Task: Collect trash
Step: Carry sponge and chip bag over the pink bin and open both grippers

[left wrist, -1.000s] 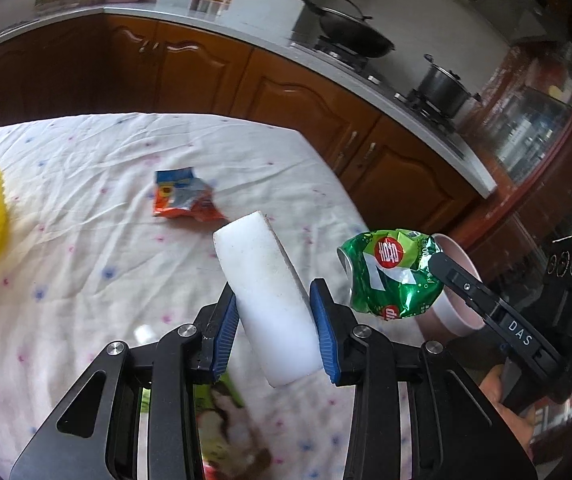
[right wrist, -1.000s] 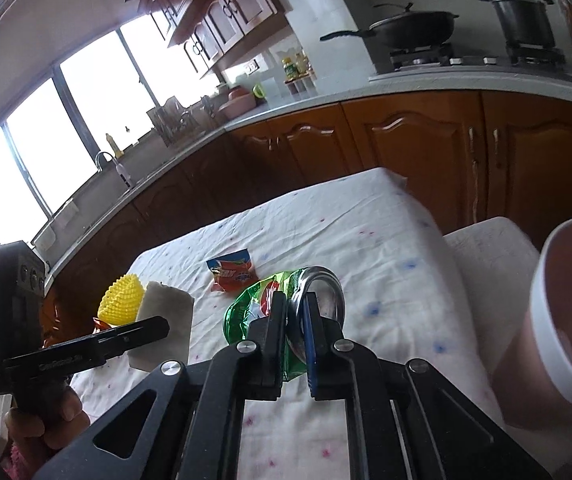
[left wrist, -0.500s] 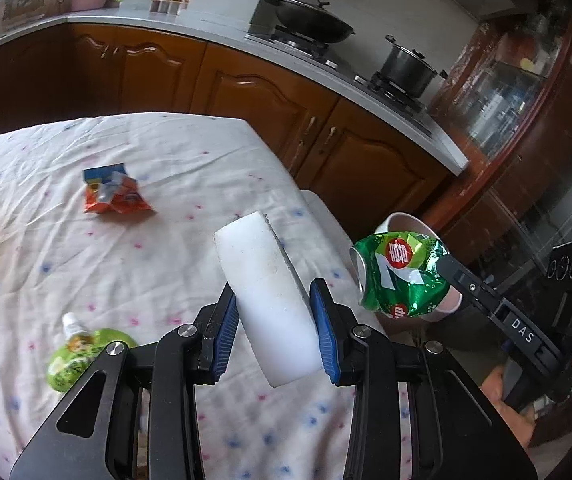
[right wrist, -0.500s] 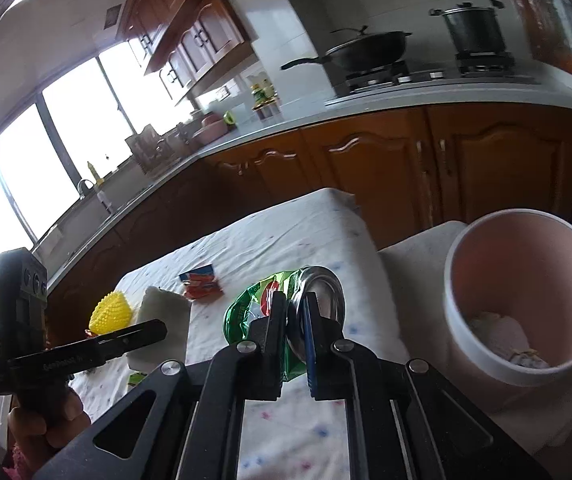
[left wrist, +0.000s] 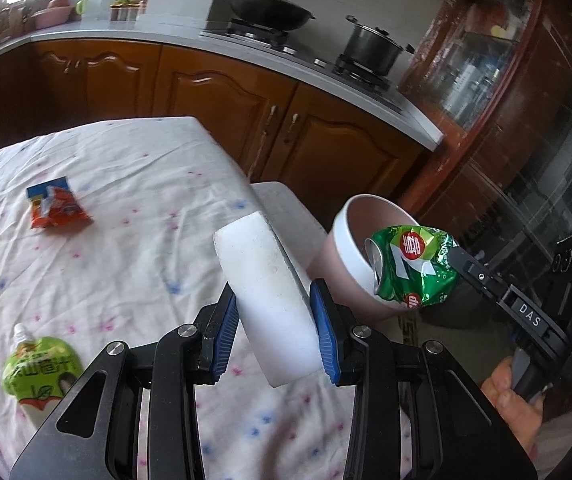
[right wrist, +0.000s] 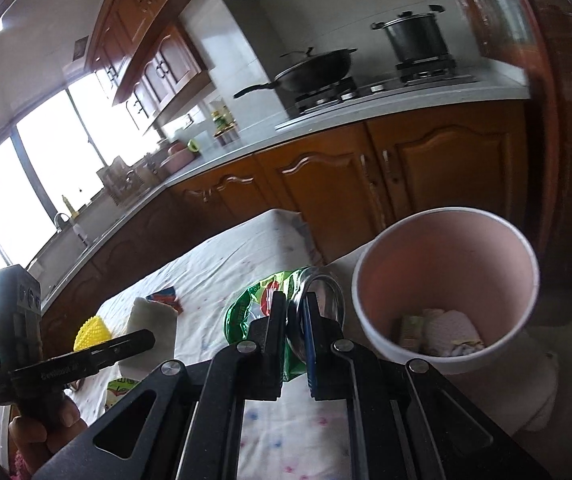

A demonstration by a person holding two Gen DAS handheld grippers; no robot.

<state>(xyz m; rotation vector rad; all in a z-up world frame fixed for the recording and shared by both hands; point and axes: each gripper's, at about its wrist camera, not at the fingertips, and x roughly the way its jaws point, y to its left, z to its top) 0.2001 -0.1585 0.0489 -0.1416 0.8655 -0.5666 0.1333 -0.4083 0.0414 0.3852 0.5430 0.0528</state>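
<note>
My left gripper point(left wrist: 273, 312) is shut on a white foam block point(left wrist: 269, 292) and holds it above the table's right edge. My right gripper point(right wrist: 294, 312) is shut on a crushed green soda can point(right wrist: 257, 308); in the left wrist view the can point(left wrist: 414, 272) hangs at the near rim of the pink trash bin point(left wrist: 346, 256). In the right wrist view the bin point(right wrist: 446, 280) stands just right of the can, with some trash at its bottom. The foam block point(right wrist: 151, 324) shows at the left there.
The table has a white dotted cloth point(left wrist: 125, 240). On it lie an orange and blue snack wrapper point(left wrist: 55, 208) and a green drink pouch point(left wrist: 39, 372). A yellow spiky object point(right wrist: 91, 332) sits at the far left. Wooden cabinets point(left wrist: 326, 144) and a stove counter stand behind.
Both grippers have moved right toward the bin with their loads. The can has come over the bin's near rim. The bin's inside now shows fully in the right wrist view.
</note>
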